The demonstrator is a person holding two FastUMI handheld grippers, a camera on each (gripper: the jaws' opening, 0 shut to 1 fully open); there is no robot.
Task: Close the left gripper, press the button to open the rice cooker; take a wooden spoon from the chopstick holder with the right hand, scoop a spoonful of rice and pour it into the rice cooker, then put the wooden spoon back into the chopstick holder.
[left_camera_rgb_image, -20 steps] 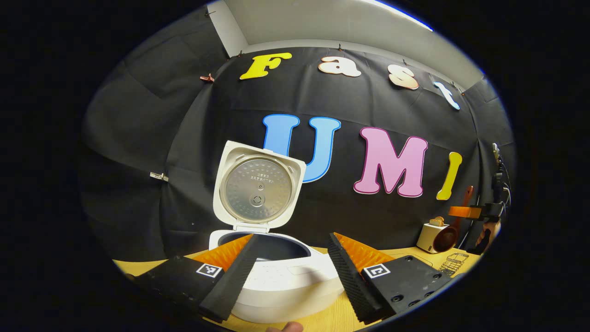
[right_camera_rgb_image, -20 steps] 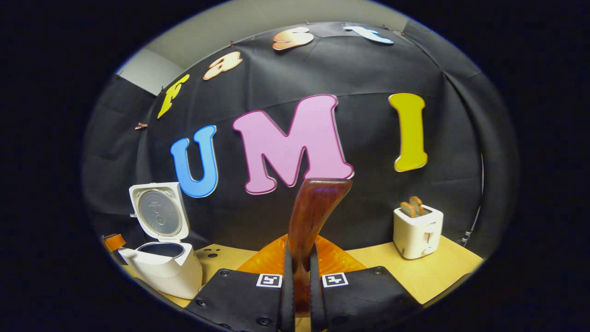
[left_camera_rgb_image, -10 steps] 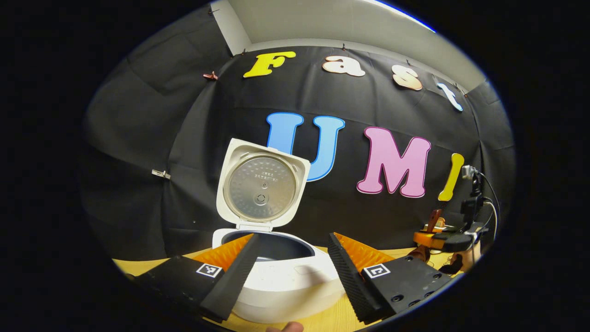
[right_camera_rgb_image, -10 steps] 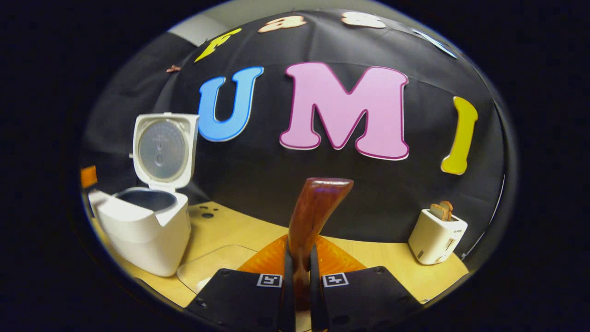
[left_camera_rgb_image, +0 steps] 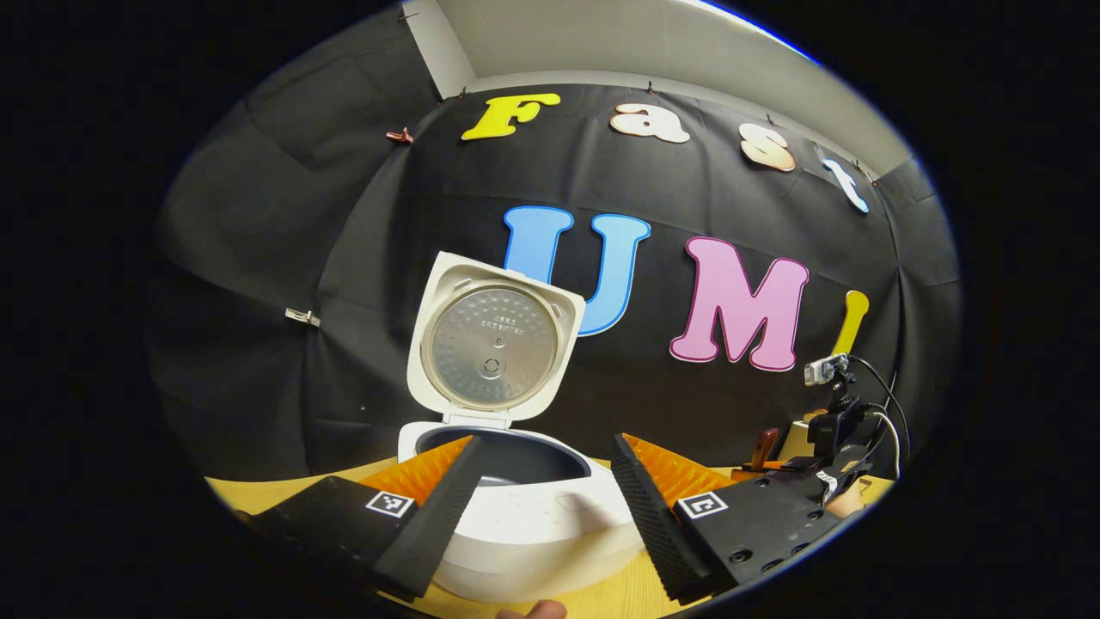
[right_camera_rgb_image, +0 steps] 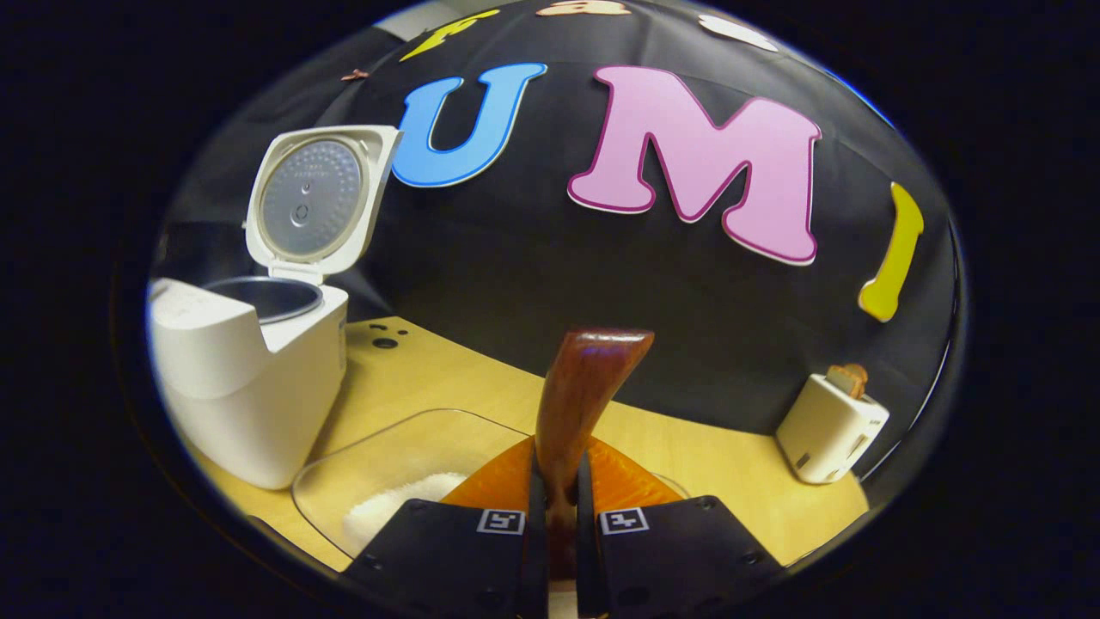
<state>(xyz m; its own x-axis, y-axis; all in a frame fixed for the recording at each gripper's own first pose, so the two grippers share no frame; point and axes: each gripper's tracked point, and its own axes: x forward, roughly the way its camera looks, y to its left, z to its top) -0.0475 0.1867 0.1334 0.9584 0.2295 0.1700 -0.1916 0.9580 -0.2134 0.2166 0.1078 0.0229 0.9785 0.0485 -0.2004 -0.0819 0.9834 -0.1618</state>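
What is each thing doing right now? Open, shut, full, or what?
rice cooker: lid up, open.
wooden spoon: clamped by its handle, over the dish.
right gripper: shut on the wooden spoon.
left gripper: open, holding nothing, in front of the cooker.
glass dish: holds white rice.
toaster: bread sticking out of the top.

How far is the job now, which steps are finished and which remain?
Done: the rice cooker lid stands open. In hand: the right gripper is shut on the wooden spoon, above the clear dish of rice. Left: scoop, pour into the cooker, return the spoon.
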